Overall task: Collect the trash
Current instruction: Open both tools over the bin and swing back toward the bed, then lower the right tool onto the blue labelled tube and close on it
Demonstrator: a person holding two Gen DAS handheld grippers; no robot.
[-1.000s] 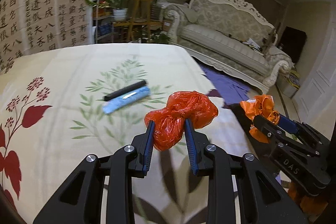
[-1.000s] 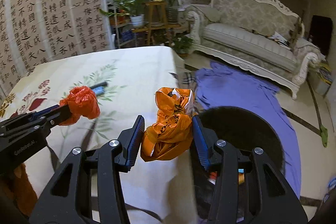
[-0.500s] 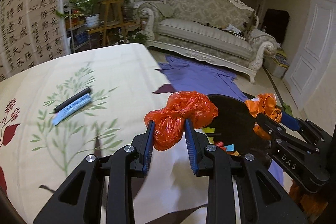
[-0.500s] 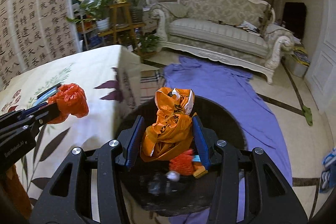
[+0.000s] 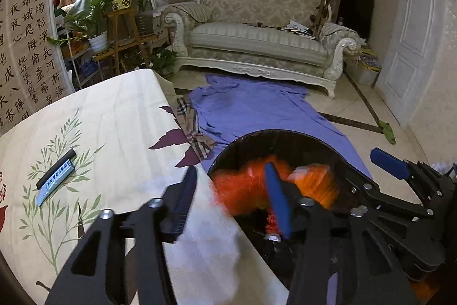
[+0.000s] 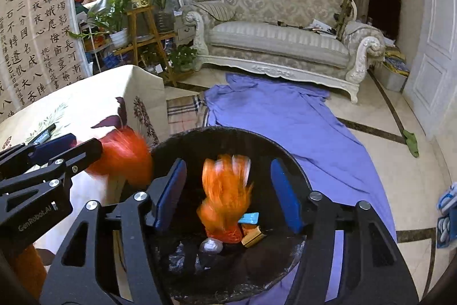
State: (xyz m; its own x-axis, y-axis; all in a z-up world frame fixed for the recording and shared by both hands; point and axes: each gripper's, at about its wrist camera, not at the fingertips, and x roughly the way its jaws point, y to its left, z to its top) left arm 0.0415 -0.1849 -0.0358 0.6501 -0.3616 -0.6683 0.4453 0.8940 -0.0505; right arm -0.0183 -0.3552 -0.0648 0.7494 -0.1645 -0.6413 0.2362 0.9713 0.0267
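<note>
Both grippers, left and right, swung off the table over the bin and their jaws just opened, dropping both featherlight, crinkly bags between them, empty now.

A blurred red-orange bag hangs loose between my left jaws at the black bin's rim; a blurred orange bag drops free between my right jaws, over the bin.
</note>
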